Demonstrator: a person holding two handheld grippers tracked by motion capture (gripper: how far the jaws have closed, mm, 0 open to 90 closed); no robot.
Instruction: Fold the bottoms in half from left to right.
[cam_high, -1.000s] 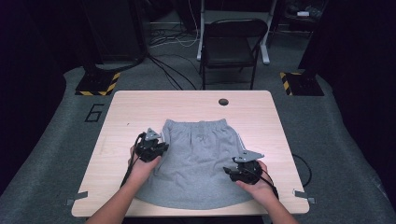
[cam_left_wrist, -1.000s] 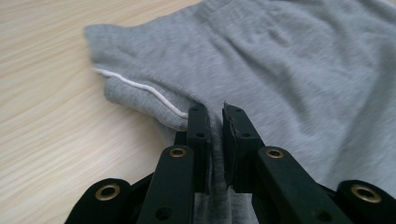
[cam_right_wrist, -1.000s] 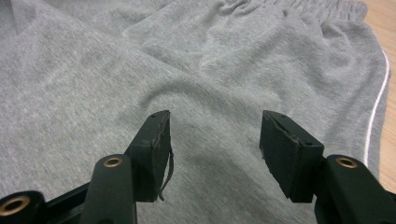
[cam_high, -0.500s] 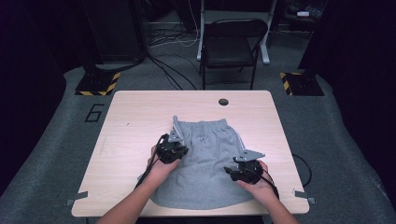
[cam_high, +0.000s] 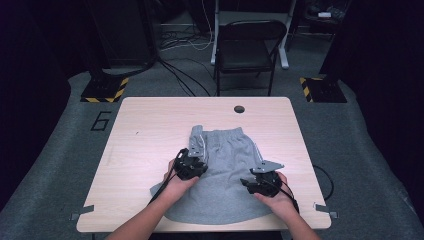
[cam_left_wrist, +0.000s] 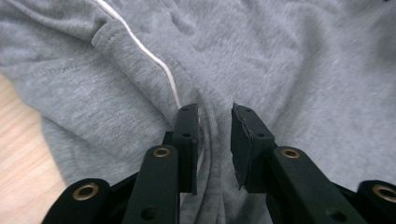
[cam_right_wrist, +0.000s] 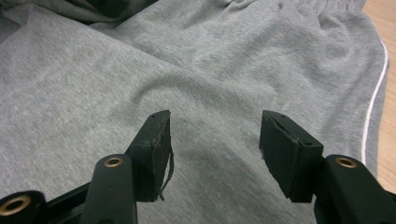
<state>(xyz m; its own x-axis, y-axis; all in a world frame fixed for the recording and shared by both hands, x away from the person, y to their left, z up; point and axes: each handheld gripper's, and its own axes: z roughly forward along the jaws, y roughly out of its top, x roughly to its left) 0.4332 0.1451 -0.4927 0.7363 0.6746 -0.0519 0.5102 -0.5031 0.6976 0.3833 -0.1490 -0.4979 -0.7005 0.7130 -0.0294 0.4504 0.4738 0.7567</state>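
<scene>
Grey shorts (cam_high: 225, 165) on surface (cam_high: 150, 130): soft, light, limp; grip hem/waistband; left tool (cam_left_wrist: 215, 128) just opening astride fold, right tool (cam_right_wrist: 215, 140) open, empty.

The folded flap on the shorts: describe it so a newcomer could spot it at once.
On the wooden table lie grey shorts. At their left side, beside the left gripper, the folded flap lies doubled over the cloth. A white stripe along its edge sets it apart.

Both grippers are black: the left gripper (cam_left_wrist: 215, 135) shows brass-ringed screw holes along its jaw arms, the right gripper (cam_right_wrist: 215, 149) frayed pads, a grey three-cornered plate and trailing black cable
</scene>
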